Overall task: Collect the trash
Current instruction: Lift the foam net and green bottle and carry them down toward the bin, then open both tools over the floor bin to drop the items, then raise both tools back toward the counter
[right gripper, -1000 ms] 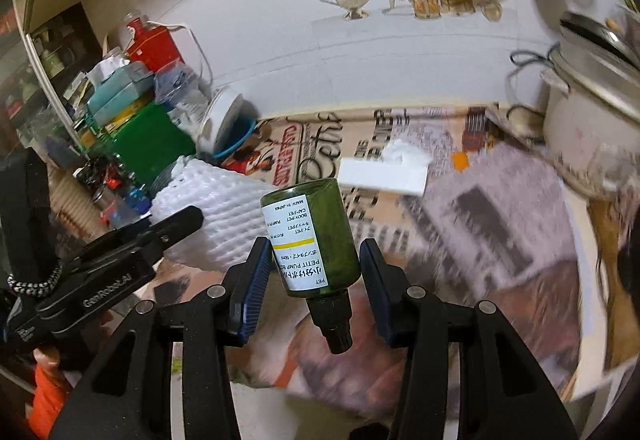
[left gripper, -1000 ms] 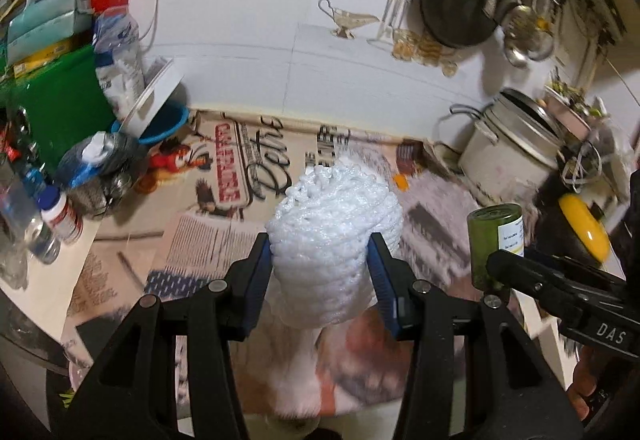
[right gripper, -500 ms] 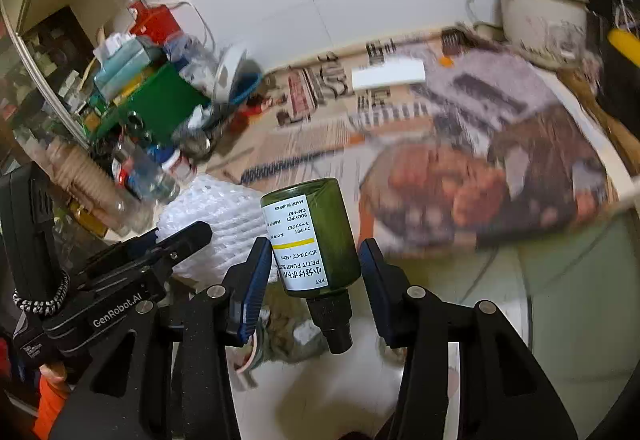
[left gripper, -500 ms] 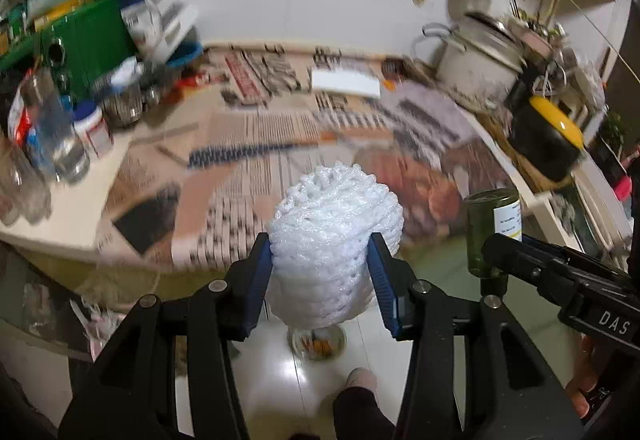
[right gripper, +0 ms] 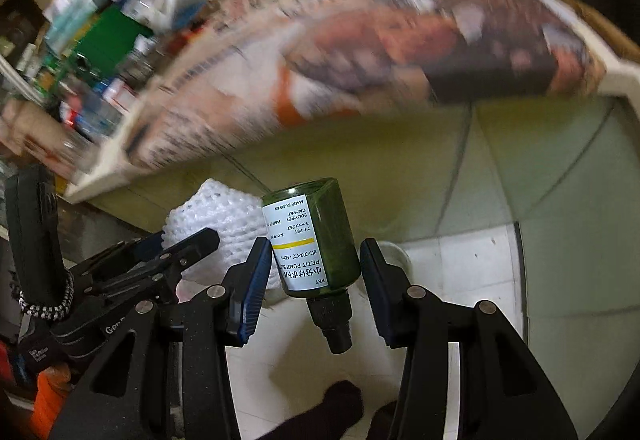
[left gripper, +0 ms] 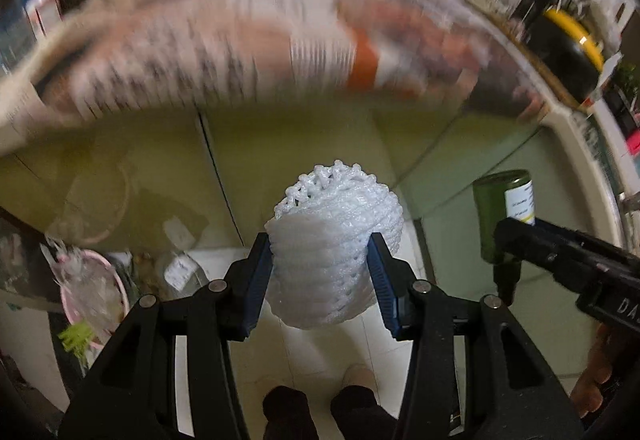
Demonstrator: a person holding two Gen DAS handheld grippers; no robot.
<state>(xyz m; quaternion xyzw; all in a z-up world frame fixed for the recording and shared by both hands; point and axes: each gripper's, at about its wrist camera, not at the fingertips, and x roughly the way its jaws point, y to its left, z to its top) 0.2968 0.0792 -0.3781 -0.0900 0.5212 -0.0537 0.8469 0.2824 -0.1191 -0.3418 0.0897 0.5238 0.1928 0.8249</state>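
My left gripper [left gripper: 320, 260] is shut on a white foam fruit net [left gripper: 334, 248], which bulges above the blue pads. My right gripper [right gripper: 314, 264] is shut on a small dark green pump bottle [right gripper: 314, 240] with a white label, held upside down with its black neck pointing back at me. In the left wrist view the bottle [left gripper: 506, 213] and the right gripper's black finger show at the right. In the right wrist view the foam net [right gripper: 216, 224] and the left gripper sit at the left. Both grippers point down at the floor in front of the counter.
The newspaper-covered counter [left gripper: 240, 51] curves across the top, blurred. Below it are green cabinet doors [left gripper: 304, 143] and a white tiled floor [left gripper: 320, 352]. A pink bin lined with a plastic bag [left gripper: 94, 292] stands at lower left. A person's dark-socked feet [left gripper: 286, 408] show at the bottom.
Both grippers have dropped from above the counter to below its front edge, tilting down toward the floor. Foam net and bottle stay gripped. The pink bin has come into view.
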